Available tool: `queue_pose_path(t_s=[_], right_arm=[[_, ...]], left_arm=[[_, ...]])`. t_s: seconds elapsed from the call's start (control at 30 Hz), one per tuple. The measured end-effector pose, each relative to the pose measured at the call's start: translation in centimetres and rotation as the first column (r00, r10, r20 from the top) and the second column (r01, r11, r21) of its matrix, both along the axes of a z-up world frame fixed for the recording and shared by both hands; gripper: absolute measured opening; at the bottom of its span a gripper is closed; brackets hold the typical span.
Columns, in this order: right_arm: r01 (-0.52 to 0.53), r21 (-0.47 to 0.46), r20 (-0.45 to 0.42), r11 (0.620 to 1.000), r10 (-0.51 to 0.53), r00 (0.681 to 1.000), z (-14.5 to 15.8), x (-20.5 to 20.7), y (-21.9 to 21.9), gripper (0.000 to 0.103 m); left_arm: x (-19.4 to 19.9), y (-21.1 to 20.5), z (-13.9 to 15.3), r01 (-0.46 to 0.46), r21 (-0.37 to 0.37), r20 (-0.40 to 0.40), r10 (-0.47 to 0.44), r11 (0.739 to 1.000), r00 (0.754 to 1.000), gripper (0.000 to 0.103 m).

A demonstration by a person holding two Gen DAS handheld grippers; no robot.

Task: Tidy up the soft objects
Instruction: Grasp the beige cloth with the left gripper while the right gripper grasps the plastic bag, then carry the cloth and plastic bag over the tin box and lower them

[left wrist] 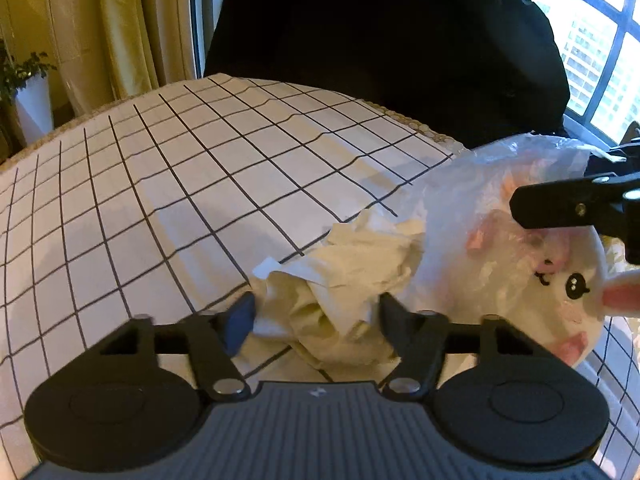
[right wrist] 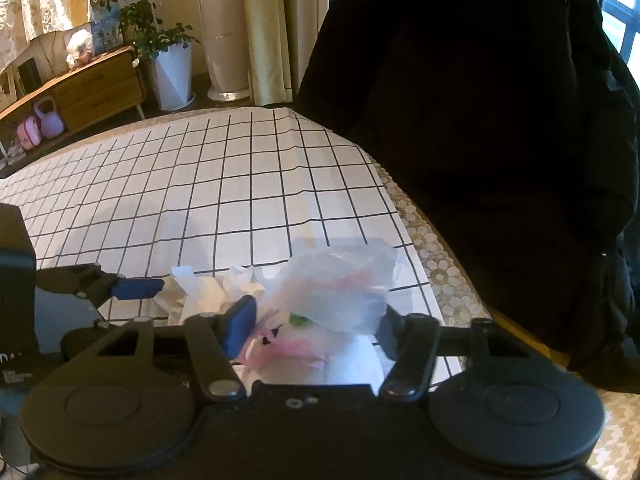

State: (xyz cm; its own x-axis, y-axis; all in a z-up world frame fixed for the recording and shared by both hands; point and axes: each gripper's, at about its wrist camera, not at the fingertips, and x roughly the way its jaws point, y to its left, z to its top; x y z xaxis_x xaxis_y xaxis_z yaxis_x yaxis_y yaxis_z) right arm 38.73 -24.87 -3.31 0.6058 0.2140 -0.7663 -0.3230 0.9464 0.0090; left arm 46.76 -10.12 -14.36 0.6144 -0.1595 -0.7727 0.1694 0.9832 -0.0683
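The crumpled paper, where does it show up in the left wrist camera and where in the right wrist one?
Left wrist view: crumpled paper sits low at centre, between the open left gripper fingers.
Right wrist view: it lies left of centre, beyond the right gripper.
Shared landmark: the clear plastic bag beside it.

White, black-gridded tablecloth [left wrist: 160, 200]; cream paper [left wrist: 340, 292]
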Motion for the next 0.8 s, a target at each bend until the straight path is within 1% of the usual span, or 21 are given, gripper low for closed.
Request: queue_pose_path(t_s=[0.03, 0.07, 0.1, 0.13, 0.17, 0.27, 0.3, 0.37, 0.43, 0.47, 0.5, 0.67, 0.8], right_arm=[[-0.003, -0.001, 0.006, 1.0, 0.003, 1.0, 0.0, -0.1, 0.0, 0.047], [-0.004, -0.006, 0.011, 1.0, 0.004, 1.0, 0.1, -0.1, 0.0, 0.045], [-0.004, -0.011, 0.018, 1.0, 0.005, 1.0, 0.2, -0.1, 0.1, 0.041], [-0.004, -0.019, 0.028, 1.0, 0.004, 1.0, 0.2, -0.2, 0.1, 0.035], [-0.005, -0.023, 0.034, 1.0, 0.006, 0.999, 0.3, -0.2, 0.1, 0.033], [-0.001, -0.02, 0.063, 1.0, 0.002, 0.998, 0.7, -0.4, -0.1, 0.027], [0.0, -0.022, 0.074, 1.0, 0.001, 0.997, 0.9, -0.5, -0.1, 0.025], [0.002, -0.014, 0.091, 1.0, 0.0, 0.996, 1.3, -0.5, -0.3, 0.017], [0.003, 0.008, 0.103, 1.0, -0.004, 0.995, 1.7, -0.5, -0.6, 0.005], [0.002, 0.02, 0.11, 1.0, -0.004, 0.994, 1.9, -0.5, -0.7, 0.002], [0.003, 0.029, 0.117, 1.0, -0.006, 0.993, 2.1, -0.6, -0.8, 0.0], [-0.014, 0.059, 0.161, 0.998, 0.004, 0.987, 3.1, -1.5, -0.8, 0.0], [-0.031, 0.118, 0.189, 0.992, 0.008, 0.982, 4.4, -2.3, -1.1, 0.0]], left_arm=[[0.0, 0.1, 0.1, 0.0, -0.01, 0.0, 0.0, 1.0, 1.0, 0.044], [0.1, 0.3, 0.2, -0.006, -0.019, -0.002, 0.005, 1.0, 1.0, 0.037], [0.2, 0.6, 0.3, -0.013, -0.026, -0.005, 0.013, 1.0, 1.0, 0.034], [0.3, 0.8, 0.4, -0.018, -0.036, -0.009, 0.018, 0.999, 1.0, 0.029], [0.3, 1.0, 0.4, -0.021, -0.046, -0.012, 0.02, 0.999, 1.0, 0.024], [0.3, 1.6, 0.6, -0.032, -0.067, -0.013, 0.031, 0.997, 0.999, 0.018], [0.2, 1.8, 0.7, -0.035, -0.068, -0.01, 0.034, 0.997, 0.999, 0.018], [0.0, 2.0, 0.9, -0.042, -0.066, -0.008, 0.042, 0.997, 0.999, 0.015], [-0.1, 2.3, 1.0, -0.051, -0.072, -0.01, 0.05, 0.996, 0.999, 0.014], [-0.3, 2.5, 1.1, -0.057, -0.076, -0.009, 0.056, 0.995, 0.998, 0.014], [-0.4, 2.7, 1.3, -0.063, -0.082, -0.01, 0.062, 0.995, 0.998, 0.014], [-1.2, 3.9, 2.2, -0.092, -0.101, -0.007, 0.092, 0.991, 0.996, 0.014], [-2.1, 5.0, 3.3, -0.102, -0.11, -0.002, 0.103, 0.989, 0.995, 0.013]])
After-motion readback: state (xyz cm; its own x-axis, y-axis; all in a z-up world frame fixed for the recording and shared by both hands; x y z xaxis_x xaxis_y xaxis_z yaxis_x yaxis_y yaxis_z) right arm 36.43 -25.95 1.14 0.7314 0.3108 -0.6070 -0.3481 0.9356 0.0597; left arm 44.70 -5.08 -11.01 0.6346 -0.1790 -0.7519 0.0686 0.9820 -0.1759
